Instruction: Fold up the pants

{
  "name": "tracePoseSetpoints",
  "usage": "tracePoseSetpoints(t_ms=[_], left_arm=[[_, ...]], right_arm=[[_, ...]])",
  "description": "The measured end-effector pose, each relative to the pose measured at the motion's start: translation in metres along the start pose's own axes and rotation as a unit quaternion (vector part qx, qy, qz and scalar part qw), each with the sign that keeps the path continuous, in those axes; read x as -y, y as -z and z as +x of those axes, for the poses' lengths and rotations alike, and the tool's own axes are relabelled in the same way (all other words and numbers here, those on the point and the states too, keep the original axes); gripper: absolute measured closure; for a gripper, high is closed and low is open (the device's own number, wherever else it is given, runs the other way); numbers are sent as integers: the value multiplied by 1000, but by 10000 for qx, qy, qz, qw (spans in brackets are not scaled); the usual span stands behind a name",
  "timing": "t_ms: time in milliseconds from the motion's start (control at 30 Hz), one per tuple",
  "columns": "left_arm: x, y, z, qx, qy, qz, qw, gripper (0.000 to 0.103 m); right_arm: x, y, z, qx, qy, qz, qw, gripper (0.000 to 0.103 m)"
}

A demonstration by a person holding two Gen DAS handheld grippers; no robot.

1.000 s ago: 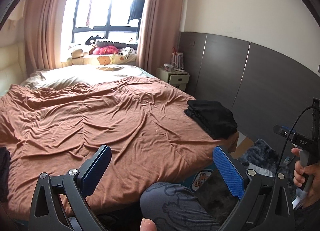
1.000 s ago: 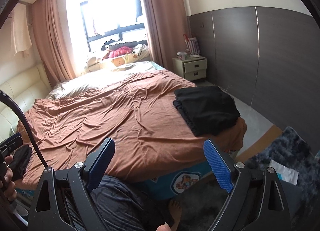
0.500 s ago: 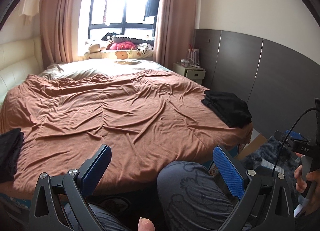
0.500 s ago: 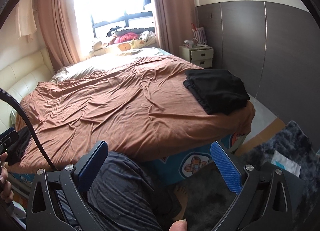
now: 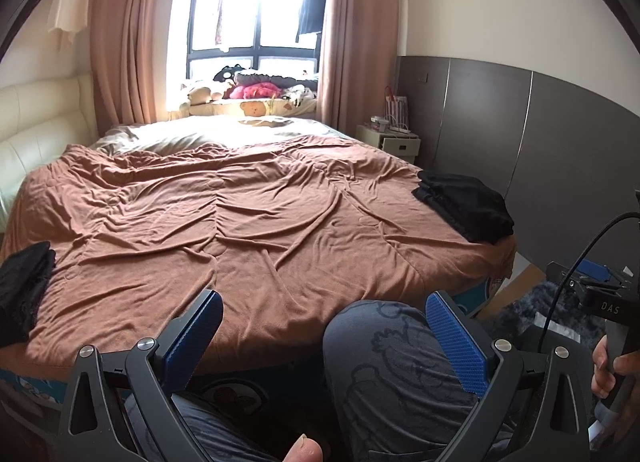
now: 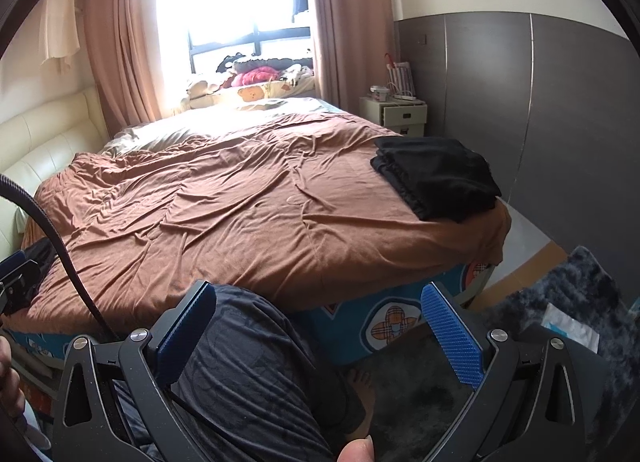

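Since both views have dropped lower than a second ago, knees now fill the foreground: person seated, fold apparently done. Folded pants (image 6: 436, 176) lie at bed's (image 5: 248, 222) far right corner. Left gripper (image 5: 324, 338) and right gripper (image 6: 316, 332) gape wide, empty. Brown quilt wrinkled; dark cloth (image 5: 22, 294) at left edge; window (image 5: 256, 22) far.

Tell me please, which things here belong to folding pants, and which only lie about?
For the job:
folded black stack
black garment at the bed's left edge
brown bedspread

Lying about:
plush toys
nightstand
striped bag
dark rug
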State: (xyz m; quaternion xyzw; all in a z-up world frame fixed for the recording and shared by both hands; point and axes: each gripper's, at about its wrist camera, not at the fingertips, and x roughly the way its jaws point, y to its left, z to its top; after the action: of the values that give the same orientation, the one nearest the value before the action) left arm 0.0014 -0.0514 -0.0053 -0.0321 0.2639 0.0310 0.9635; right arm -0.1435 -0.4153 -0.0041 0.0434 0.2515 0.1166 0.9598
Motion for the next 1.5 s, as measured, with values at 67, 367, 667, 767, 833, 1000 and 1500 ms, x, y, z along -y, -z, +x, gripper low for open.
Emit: tracePoseSetpoints(t_ms=[67, 367, 667, 767, 833, 1000, 1500], left_arm=[[0, 2, 0, 18, -48, 3, 10000, 0], [3, 4, -4, 44, -105, 63, 9999, 0], [5, 6, -4, -8, -67, 49, 10000, 0], [5, 7, -4, -7, -67, 67, 10000, 0], [5, 7, -4, -4, -62, 64, 10000, 0], [4, 7, -4, -2, -75, 62, 10000, 0], [4, 8, -6, 19, -85, 77, 9999, 0]], right_arm=[[-3, 4, 1, -12, -14, -45, 10000, 0], [1, 8, 3, 144, 84, -42, 9999, 0], [3, 8, 5, 155, 133, -97, 9997, 0], [4, 9, 6, 153, 112, -104, 9998, 0], [4, 9, 6, 145, 122, -119, 9997, 0], [7, 8, 8, 122, 128, -132, 9998, 0], [11, 7, 7, 153, 122, -157, 9997, 0]])
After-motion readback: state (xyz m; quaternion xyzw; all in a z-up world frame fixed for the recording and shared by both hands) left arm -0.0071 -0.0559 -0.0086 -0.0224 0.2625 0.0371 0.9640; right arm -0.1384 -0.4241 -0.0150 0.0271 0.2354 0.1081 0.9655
